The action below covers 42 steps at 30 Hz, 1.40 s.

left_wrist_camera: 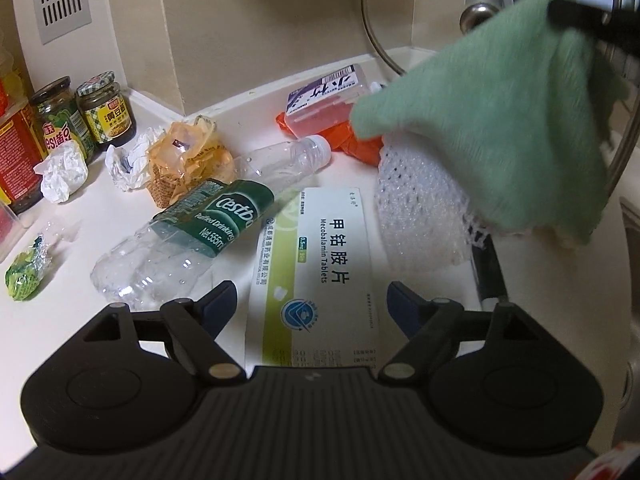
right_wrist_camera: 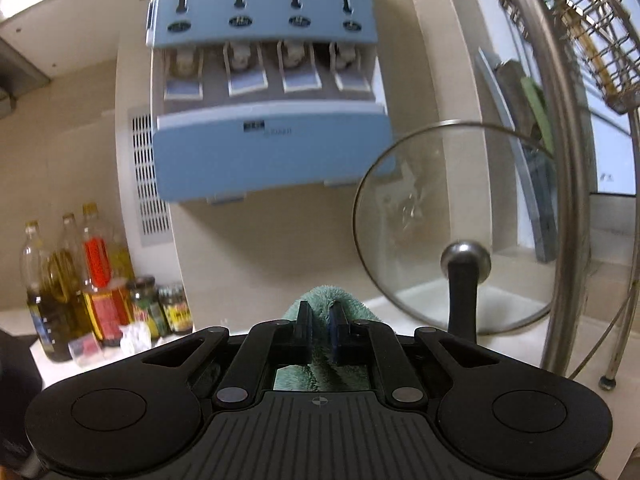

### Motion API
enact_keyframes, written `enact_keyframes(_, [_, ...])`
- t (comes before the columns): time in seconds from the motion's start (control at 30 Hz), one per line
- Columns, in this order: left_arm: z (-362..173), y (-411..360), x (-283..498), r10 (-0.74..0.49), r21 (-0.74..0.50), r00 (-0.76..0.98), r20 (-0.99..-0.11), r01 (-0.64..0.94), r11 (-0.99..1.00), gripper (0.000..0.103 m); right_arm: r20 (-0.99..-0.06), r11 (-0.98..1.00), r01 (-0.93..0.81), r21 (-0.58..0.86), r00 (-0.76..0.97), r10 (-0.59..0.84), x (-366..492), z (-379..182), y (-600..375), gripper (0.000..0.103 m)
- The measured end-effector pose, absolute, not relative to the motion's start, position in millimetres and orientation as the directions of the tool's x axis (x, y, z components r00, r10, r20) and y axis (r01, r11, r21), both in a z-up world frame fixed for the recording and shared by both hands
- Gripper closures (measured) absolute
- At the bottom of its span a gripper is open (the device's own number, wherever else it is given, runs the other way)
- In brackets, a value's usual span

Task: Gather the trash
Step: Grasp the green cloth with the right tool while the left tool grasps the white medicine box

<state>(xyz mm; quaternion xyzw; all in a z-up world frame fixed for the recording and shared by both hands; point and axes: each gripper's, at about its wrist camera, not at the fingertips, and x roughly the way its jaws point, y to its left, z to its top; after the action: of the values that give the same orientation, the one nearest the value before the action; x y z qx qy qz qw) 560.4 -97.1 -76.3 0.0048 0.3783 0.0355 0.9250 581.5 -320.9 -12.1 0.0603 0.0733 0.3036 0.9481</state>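
The right gripper (right_wrist_camera: 319,334) pinched the soft green cloth (left_wrist_camera: 500,120). The left gripper (left_wrist_camera: 310,304) was wide around the light, stiff pill box (left_wrist_camera: 320,264) at 12 o'clock; its long sides looked best to grab.

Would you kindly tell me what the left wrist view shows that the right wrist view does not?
Only the left wrist view shows the trash: a crushed water bottle, a tablet box and bubble wrap, with the left tongs open above the box. Only the right wrist view shows a blue wall dispenser and oil bottles. Both show the green cloth, pinched by the right tongs, and the glass lid.

Two jars (left_wrist_camera: 106,110), two paper wads (left_wrist_camera: 64,174)
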Motion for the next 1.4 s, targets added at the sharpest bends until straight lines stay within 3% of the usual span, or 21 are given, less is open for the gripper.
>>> enact_keyframes(0.17, [-80.0,-99.7,564.5,0.075,0.055,0.705,-0.706,-0.051,0.997,0.034,-0.09,0.814,-0.55,0.184,0.816,0.571,577.8,-5.5,-331.3,0.095])
enact_keyframes(0.63, [-53.9,-111.2,530.6,0.072,0.047,0.734,-0.676,-0.055,0.997,0.034,-0.076,0.786,-0.574,0.23,0.795,0.602,561.7,1.0,-350.9,0.095])
enact_keyframes(1.1, [-24.6,-108.3,481.0,0.113,0.023,0.785,-0.61,-0.125,0.992,0.034,0.066,0.752,-0.635,0.176,0.77,0.635,537.3,47.1,-360.8,0.095])
enact_keyframes(1.27, [-17.4,-105.5,462.8,0.09,0.005,0.798,-0.596,-0.109,0.994,0.034,-0.03,0.781,-0.602,0.169,0.789,0.614,531.9,61.9,-353.7,0.095])
enact_keyframes(1.4, [-11.1,-97.8,442.6,0.075,-0.014,0.813,-0.578,-0.102,0.995,0.034,0.005,0.749,-0.63,0.206,0.766,0.643,513.8,72.6,-355.7,0.095])
